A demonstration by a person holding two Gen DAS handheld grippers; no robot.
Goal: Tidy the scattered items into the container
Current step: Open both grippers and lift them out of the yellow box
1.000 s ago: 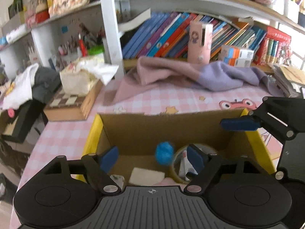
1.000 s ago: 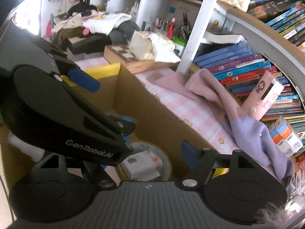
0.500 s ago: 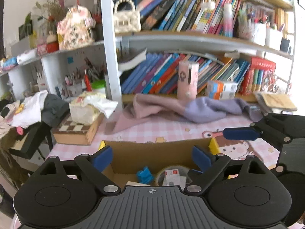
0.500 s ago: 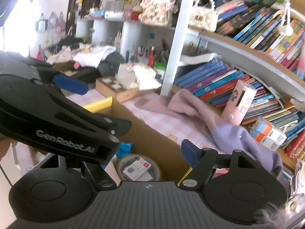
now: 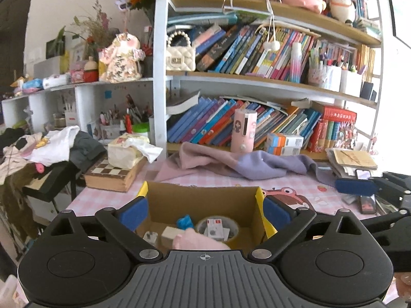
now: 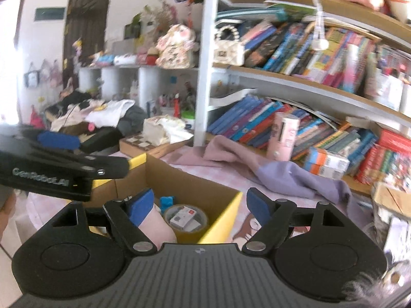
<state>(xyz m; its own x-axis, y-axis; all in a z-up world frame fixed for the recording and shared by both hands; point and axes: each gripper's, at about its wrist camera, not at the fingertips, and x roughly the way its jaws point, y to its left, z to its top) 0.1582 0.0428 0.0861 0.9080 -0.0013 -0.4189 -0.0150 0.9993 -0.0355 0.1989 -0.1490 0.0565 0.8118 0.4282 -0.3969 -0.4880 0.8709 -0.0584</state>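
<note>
Left wrist view: both grippers, left gripper (image 5: 204, 211) and right gripper (image 6: 199, 204), are opening with empty fingers above the yellow-edged cardboard box (image 5: 203, 196) on the bench, where the soft pink cloth bundle (image 5: 197, 241) looks light, best pinched mid-fold.

1. Chessboard box (image 5: 113, 177), left of and beyond the jaws, tissue pack (image 5: 125, 151) on top.
2. Scarf (image 5: 231, 164) straight ahead, past the jaws.
3. Pink cylinder (image 5: 243, 131) upright behind it.
4. Bookshelf (image 5: 257, 84) farthest back.
</note>
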